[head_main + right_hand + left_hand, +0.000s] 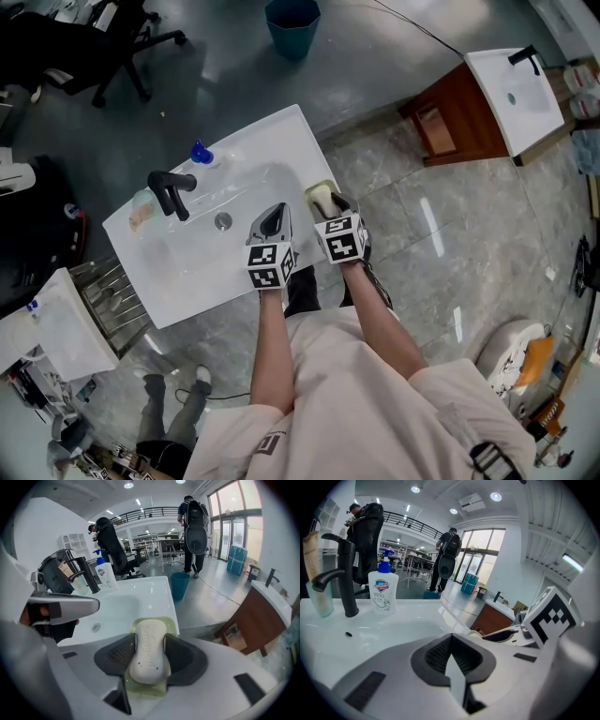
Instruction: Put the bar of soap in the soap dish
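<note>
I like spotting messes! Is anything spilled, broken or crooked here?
Nothing stands out. The bar of soap sits straight between the right gripper's jaws, over the green soap dish at the corner of the sink. The tap and soap bottle stand upright.

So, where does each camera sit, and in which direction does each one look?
Head view: on the person's head, looking steeply down at the white sink; forearms and torso show.
Left gripper view: on the left tongs, looking along their shut, empty jaws toward the black faucet.
Right gripper view: on the right tongs, shut on the soap bar over the green dish, looking across the sink.
Shared: both gripper views show the faucet and the blue-capped bottle.
</note>
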`<state>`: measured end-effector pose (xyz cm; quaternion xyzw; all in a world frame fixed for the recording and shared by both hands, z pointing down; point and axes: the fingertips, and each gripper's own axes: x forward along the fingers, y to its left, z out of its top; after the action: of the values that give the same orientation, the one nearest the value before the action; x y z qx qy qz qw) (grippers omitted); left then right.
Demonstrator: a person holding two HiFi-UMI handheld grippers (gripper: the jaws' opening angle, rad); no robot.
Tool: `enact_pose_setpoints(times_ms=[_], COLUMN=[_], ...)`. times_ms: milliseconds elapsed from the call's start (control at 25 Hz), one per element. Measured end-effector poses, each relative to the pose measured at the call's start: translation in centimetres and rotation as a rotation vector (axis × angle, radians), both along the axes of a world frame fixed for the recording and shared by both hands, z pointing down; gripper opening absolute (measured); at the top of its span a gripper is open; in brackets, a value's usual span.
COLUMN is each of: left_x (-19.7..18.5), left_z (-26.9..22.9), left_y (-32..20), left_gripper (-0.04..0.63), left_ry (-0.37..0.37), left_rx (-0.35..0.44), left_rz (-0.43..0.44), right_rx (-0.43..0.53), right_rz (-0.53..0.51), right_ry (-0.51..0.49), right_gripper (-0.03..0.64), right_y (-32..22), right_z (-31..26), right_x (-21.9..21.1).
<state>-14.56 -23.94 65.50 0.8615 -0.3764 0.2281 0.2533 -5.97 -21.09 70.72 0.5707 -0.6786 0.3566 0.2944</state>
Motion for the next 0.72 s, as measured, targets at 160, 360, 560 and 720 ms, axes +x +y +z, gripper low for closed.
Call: enact_pose_setpoints(times_ms=[160, 360, 560, 720], left_x=[0.2, 0.5, 1.0, 1.6], left_z=[0.0, -0.1, -0.3, -1.2], left_y=[0.2, 0.6, 0.9, 1.0], left_gripper=[0.005, 0.005, 0.005, 0.005], left_ry=[-0.003, -0.005, -0.009, -0.018], left_rx=[0.003, 0.009, 0.017, 0.036], left_rz=[0.003, -0.007, -0.037, -0.066], right_rx=[0.011, 0.027, 0.058, 0.109], right_rz=[-0.003, -0.018, -0.061, -0.135], right_ry=[-0.008, -0.028, -0.061, -0.096], right_gripper=[0.204, 0.198, 0.198, 0.199], right_y=[0.1, 0.5, 0.5, 1.0], right_z=[-0.4, -0.8, -2.1, -4.1], right_x=[0.0, 0.0, 0.2, 0.9])
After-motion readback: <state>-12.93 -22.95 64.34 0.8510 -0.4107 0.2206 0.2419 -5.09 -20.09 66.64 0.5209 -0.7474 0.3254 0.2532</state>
